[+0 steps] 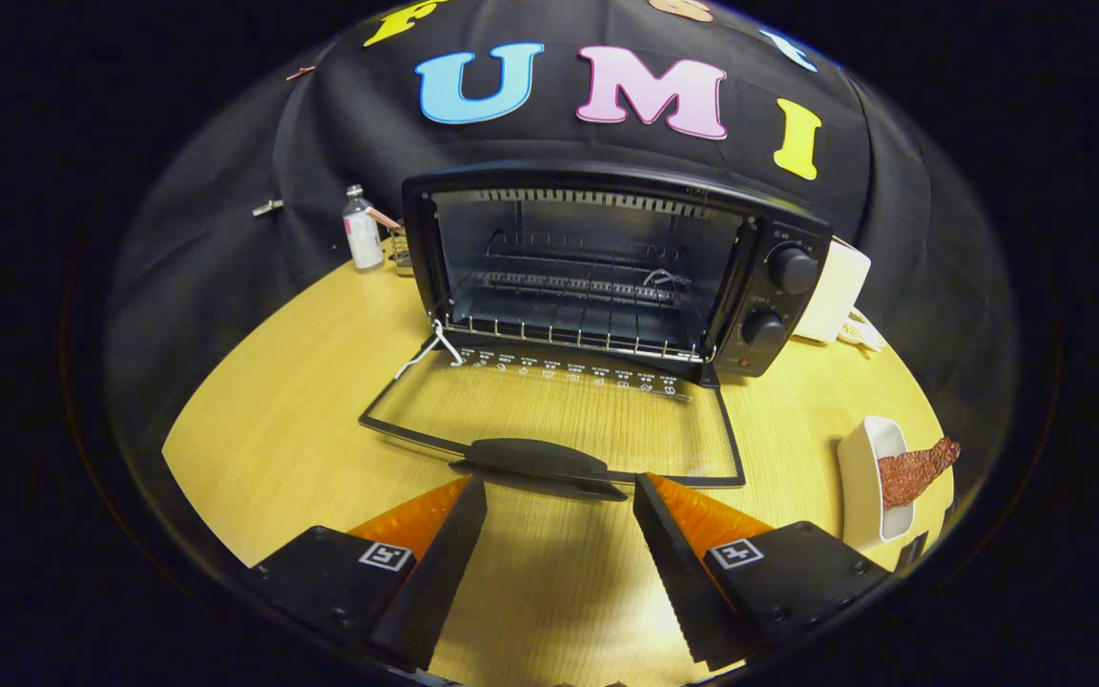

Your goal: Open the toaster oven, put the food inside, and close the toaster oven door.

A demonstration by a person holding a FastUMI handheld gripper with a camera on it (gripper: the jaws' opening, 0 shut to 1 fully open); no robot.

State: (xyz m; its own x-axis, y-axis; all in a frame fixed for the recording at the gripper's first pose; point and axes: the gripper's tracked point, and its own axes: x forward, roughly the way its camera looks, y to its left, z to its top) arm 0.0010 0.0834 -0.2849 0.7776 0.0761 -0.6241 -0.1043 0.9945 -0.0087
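Black toaster oven [607, 267] stands on the light wooden table [273, 401], its glass door [549, 410] folded flat toward the gripper [559, 491]. Fingers spread apart, holding nothing, tips just short of the door's black handle [535, 463]. Reddish-brown food piece [912, 472] lies in a white oblong dish [860, 477], right of the oven door.

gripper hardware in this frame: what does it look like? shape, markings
The gripper has two wedge-shaped fingers with serrated inner faces, tapering forward. Each sits on a black block with screws, carrying a small square black-and-white tag.
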